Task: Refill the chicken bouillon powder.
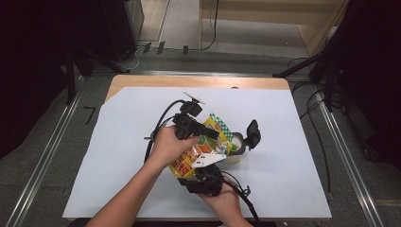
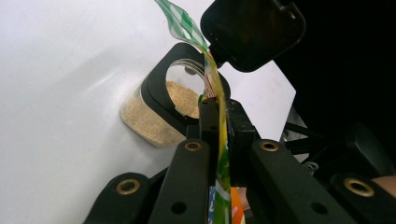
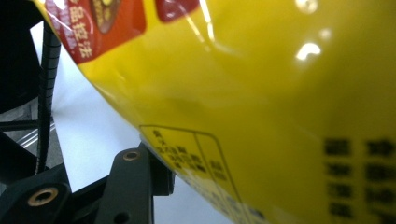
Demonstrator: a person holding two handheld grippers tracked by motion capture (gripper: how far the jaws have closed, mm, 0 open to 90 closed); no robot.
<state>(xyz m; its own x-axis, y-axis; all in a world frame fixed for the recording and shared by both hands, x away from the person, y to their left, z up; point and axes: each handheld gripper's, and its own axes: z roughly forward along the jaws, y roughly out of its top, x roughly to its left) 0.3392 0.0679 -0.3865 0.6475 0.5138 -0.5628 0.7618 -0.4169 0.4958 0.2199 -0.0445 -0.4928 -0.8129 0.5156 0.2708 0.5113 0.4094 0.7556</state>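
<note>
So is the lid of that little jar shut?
No: in the left gripper view the jar shows a round open mouth with pale crumbs inside, its black flip lid swung up.

The left gripper (image 1: 210, 134) is held clamped shut from the left by its hand (image 1: 166, 144), while the right gripper (image 1: 201, 171) is raised from below.

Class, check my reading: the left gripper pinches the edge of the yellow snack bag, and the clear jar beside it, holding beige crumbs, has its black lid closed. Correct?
Not quite. The left gripper does pinch the snack bag, but the jar has its lid flipped open, as the left gripper view shows.
</note>
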